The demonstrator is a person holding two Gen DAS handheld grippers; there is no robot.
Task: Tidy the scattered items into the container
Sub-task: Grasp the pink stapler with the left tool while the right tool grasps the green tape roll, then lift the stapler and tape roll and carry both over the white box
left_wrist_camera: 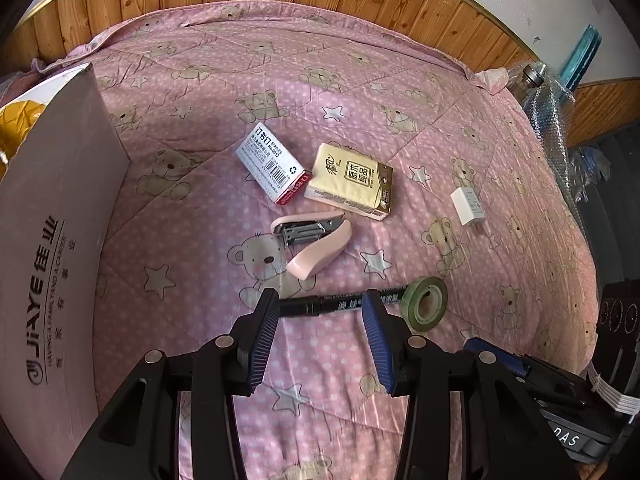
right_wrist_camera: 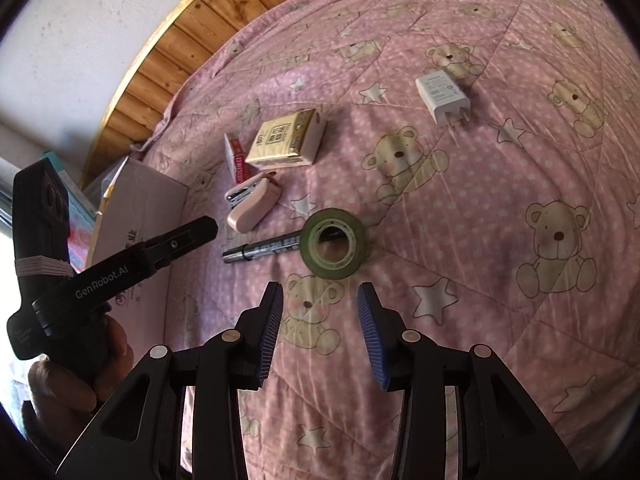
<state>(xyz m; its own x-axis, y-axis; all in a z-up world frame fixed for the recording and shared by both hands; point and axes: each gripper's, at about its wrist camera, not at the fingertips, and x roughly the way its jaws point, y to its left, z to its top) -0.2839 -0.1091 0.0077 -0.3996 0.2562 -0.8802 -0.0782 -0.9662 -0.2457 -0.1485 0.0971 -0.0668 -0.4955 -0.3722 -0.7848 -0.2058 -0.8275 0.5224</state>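
Here the left gripper (left_wrist_camera: 322, 306) hangs with jaws spread wide at lower centre of its view, astride the black marker (left_wrist_camera: 340, 303), which lies flat on the pink quilt (left_wrist_camera: 400, 80), one end tucked through the green tape roll (left_wrist_camera: 426, 303). Nothing is grasped yet, so this looks like the reach for the first pickup. The right gripper (right_wrist_camera: 320, 300) is likewise released, empty, just below the tape roll. The cardboard box (left_wrist_camera: 52, 240) fills the left edge. Next, I judge, the left jaws must close on the marker barrel and slide it free of the roll
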